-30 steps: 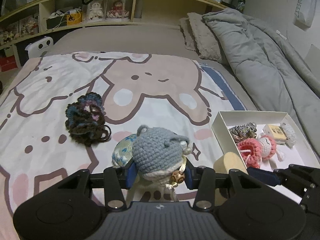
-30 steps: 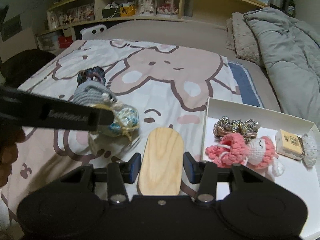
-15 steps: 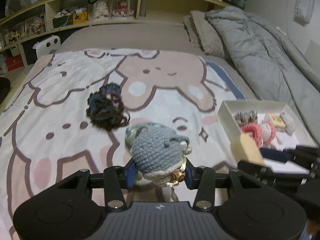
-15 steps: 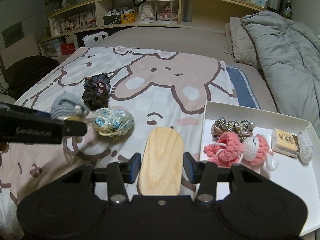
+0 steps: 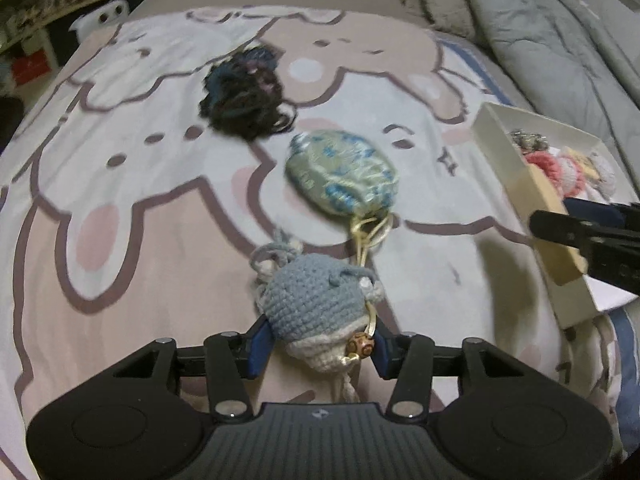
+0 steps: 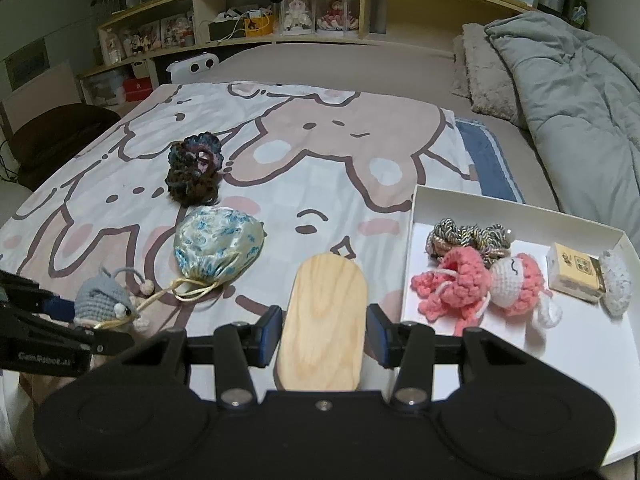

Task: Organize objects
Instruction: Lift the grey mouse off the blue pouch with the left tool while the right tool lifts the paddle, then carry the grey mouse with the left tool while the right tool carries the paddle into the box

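My left gripper (image 5: 316, 350) is shut on a grey-blue crochet toy (image 5: 314, 304), low over the cartoon bedspread; the toy also shows in the right wrist view (image 6: 102, 300). The cord of a blue-patterned silk pouch (image 5: 344, 172) runs to the toy. My right gripper (image 6: 322, 330) is shut on a flat wooden paddle (image 6: 324, 320), left of a white box (image 6: 416, 216) that holds a pink crochet doll (image 6: 488, 288), a braided cord bundle (image 6: 468, 236), a small carton (image 6: 576, 276) and a white crochet piece (image 6: 616, 288). A dark yarn flower (image 6: 194, 170) lies beyond the pouch (image 6: 218, 244).
A grey duvet (image 6: 568, 92) and a pillow (image 6: 488, 76) lie at the right of the bed. A wooden shelf (image 6: 320, 12) with figurines runs along the head. A dark chair (image 6: 56, 136) stands at the left.
My left gripper has moved back and down toward the bedspread with the crochet toy, away from the box. The pouch now lies in full view beyond it. My right gripper has held still.
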### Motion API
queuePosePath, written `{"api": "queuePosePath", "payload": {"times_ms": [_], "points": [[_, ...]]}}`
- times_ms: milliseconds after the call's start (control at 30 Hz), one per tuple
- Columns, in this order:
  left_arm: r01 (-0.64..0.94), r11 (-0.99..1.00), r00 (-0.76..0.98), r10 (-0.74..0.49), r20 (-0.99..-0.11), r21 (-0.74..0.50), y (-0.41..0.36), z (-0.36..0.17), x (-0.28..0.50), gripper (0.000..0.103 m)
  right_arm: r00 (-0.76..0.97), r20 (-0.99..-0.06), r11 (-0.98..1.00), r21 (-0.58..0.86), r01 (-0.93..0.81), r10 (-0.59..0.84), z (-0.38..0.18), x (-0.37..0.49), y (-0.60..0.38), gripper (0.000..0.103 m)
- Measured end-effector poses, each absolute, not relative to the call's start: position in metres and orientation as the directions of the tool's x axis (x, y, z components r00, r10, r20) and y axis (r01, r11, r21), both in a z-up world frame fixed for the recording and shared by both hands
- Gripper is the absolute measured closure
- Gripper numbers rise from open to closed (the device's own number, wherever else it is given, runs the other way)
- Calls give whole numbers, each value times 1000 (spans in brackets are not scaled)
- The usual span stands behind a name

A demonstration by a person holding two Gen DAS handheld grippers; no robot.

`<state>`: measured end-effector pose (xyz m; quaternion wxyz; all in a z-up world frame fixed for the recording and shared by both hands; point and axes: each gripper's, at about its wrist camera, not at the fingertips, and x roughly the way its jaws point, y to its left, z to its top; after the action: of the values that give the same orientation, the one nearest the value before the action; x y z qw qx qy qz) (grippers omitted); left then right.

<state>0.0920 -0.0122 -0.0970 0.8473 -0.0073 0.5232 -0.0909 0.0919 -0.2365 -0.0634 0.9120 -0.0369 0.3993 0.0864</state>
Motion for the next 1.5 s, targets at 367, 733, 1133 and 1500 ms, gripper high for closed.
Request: {"api": "queuePosePath", "payload": {"times_ms": [367, 733, 1133, 1500], "points": [[167, 982, 423, -151, -893, -87, -15, -110, 97, 54, 659, -739, 980, 10, -196, 140, -65, 91, -235, 56], [271, 962, 574, -193, -796, -38, -12, -45, 62, 55, 662, -735, 982, 26, -188, 147, -62, 91, -239, 56], [244, 970, 641, -172, -748, -14, -7, -14, 60, 55, 665, -727, 978, 38, -207, 169, -56, 88, -237, 56], [226, 973, 648, -186, -739, -46, -34, -5, 73, 55, 683, -707, 973, 30, -231, 184, -30, 79, -247, 56]]}}
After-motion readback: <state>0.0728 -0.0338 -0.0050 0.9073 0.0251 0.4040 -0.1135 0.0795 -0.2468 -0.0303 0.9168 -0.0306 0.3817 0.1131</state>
